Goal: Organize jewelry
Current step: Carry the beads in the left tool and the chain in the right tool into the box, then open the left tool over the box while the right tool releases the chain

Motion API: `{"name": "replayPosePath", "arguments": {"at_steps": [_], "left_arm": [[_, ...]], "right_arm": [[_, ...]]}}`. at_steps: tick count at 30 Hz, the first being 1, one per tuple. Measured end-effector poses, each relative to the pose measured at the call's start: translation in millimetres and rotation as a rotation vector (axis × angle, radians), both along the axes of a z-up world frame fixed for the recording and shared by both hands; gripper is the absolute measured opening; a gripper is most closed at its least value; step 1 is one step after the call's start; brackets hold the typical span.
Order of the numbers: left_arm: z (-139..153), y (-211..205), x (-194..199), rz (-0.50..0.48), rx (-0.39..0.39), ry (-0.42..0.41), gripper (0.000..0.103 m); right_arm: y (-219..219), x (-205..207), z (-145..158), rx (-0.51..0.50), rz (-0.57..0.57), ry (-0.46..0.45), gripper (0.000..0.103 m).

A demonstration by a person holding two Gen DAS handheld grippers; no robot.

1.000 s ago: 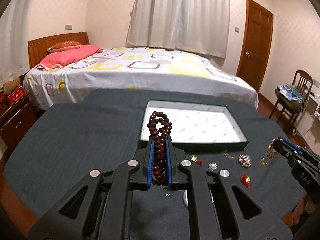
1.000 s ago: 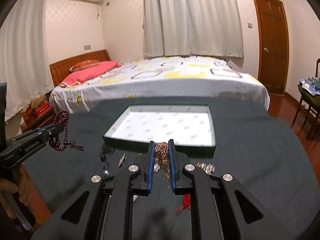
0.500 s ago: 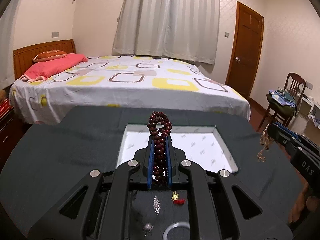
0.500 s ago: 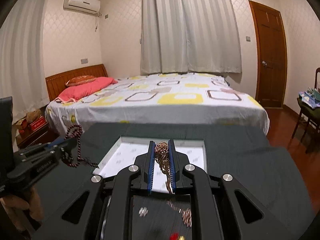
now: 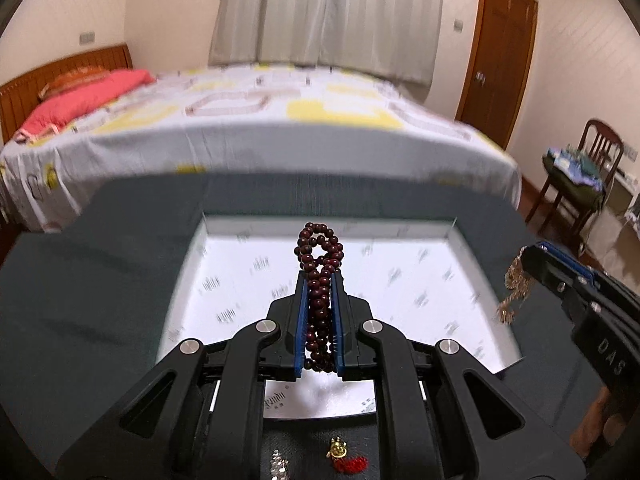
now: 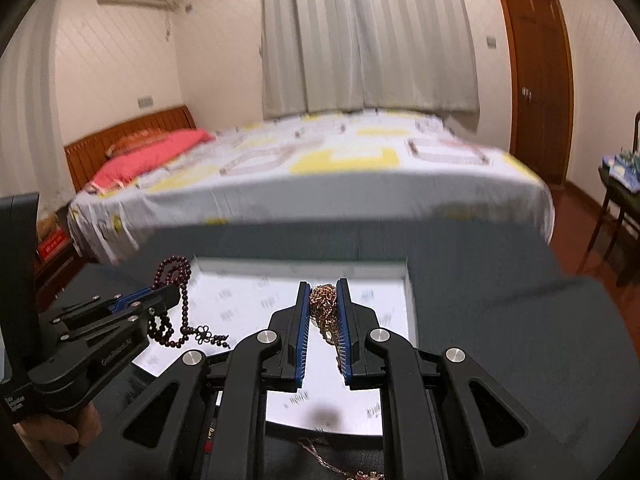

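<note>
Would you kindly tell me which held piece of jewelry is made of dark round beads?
The bead strand in the left tool; the right tool grips a gold chain.

bed (image 5: 248, 120) motion-blurred, chair (image 6: 624, 208) cut off at edge, tray (image 5: 400, 280) print unreadable

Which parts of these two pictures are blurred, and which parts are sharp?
Left wrist view: the bed and tray are smeared, the bead bracelet is sharp. Right wrist view: the bed is smeared too, the gold chain is sharp.
</note>
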State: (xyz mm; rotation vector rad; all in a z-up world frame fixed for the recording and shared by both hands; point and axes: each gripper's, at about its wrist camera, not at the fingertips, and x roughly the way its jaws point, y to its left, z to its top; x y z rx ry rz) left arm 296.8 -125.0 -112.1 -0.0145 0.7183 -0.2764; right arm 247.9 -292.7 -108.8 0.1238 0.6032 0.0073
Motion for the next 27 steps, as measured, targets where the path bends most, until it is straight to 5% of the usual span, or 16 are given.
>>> {"name": "replayPosePath", "arguments": {"at_steps": [6, 14, 21, 24, 25, 27], "left_arm": [[-39, -3, 18, 0.000, 0.032, 0.116, 0.011], [-58, -4, 23, -0.012, 0.053, 0.176, 0.012], [-63, -4, 26, -0.005, 0.066, 0.181, 0.028], [-64, -4, 27, -0.002, 0.065, 0.183, 0.039], [-64, -3, 26, 0.000, 0.064, 0.181, 0.048], [-64, -2, 26, 0.001, 0.060, 0.175, 0.050]], "right_arm": [[-7, 15, -40, 0.005, -0.016, 0.118, 0.014], [-5, 23, -60, -0.001, -0.012, 0.194, 0.014], [-8, 27, -65, 0.009, -0.019, 0.210, 0.016], [-10, 26, -65, 0.017, -0.029, 0.201, 0.047], [-9, 25, -64, 0.014, -0.032, 0.192, 0.052], [-8, 24, -61, 0.006, -0.029, 0.183, 0.052]]}}
